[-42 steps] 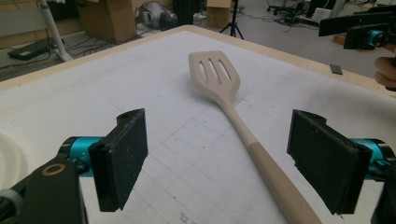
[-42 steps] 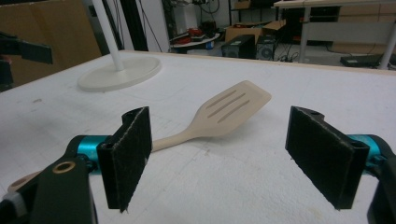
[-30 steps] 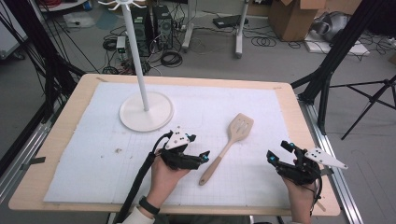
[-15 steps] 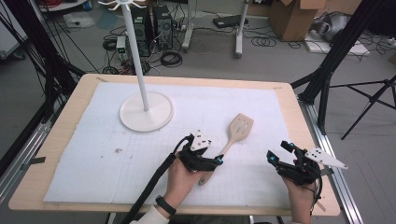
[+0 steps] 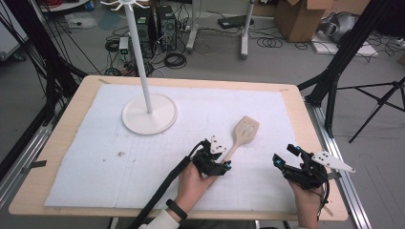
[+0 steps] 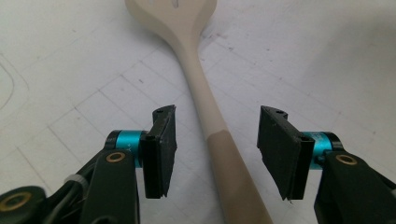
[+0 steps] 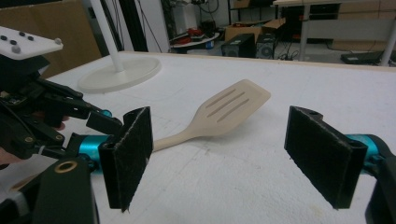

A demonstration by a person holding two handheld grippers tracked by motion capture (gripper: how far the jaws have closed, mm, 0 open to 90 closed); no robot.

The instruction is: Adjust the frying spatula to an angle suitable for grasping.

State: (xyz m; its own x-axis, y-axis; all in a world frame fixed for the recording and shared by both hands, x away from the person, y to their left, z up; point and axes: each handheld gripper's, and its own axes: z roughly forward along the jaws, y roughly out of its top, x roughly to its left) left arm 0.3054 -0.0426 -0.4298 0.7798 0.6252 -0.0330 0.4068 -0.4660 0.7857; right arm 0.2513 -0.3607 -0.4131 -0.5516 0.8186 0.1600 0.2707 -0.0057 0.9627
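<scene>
Wooden slotted spatula (image 5: 237,141) lies flat on the white mat (image 5: 95,157) toward the table's right front, blade aimed at the far edge, and the left gripper (image 5: 213,162) is down over its handle, jaws apart on either side, not touching. Right gripper (image 5: 284,162) hovers near the front right corner, jaws wide apart. White stand (image 5: 149,112) sits far left.

The worktop (image 5: 57,157) is a light wooden board with rounded corners. A white gridded mat (image 5: 119,171) covers most of its surface, leaving a bare wooden margin on all sides. On the mat, at far left, stands a white round-based stand (image 5: 149,114) with an upright pole. A pale slotted spatula (image 5: 241,136) lies flat right of centre, blade toward the far edge.
</scene>
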